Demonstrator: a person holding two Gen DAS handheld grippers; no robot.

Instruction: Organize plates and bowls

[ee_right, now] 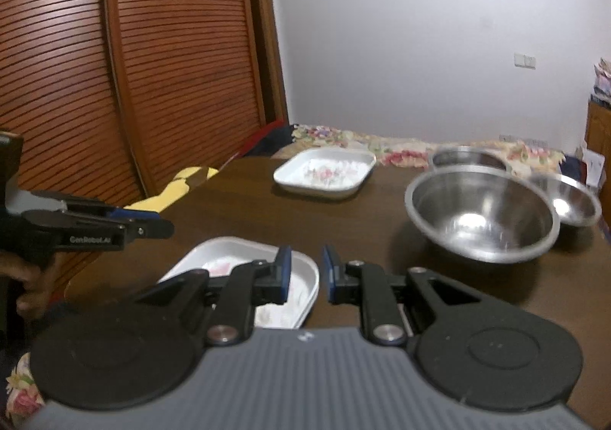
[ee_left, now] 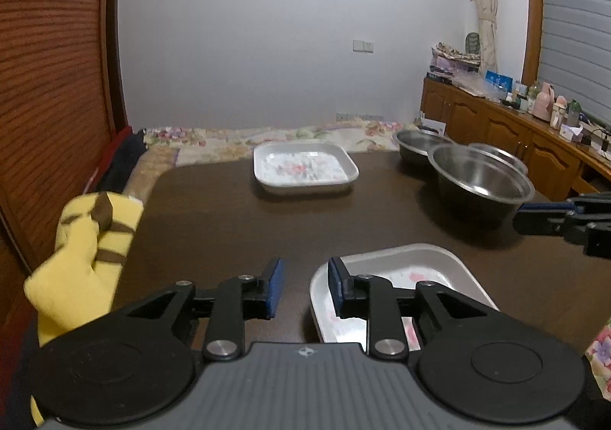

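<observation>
Left wrist view: left tool (ee_left: 305, 286) released, nothing between pads, near plate (ee_left: 401, 277) just under its right finger. Right tool (ee_right: 307, 273) nearly clenched, gripping nothing; same plate sits beside its left finger. Far plate (ee_left: 305, 166) and three steel bowls (ee_left: 481, 178) well apart on table (ee_left: 214, 216). Likely between picks; next: grab near plate's rim, stack onto far one.

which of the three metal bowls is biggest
The front bowl, nearest the grippers. It is clearly wider and deeper than the small bowl to its right and the bowl behind it by the flowered cloth.
</observation>
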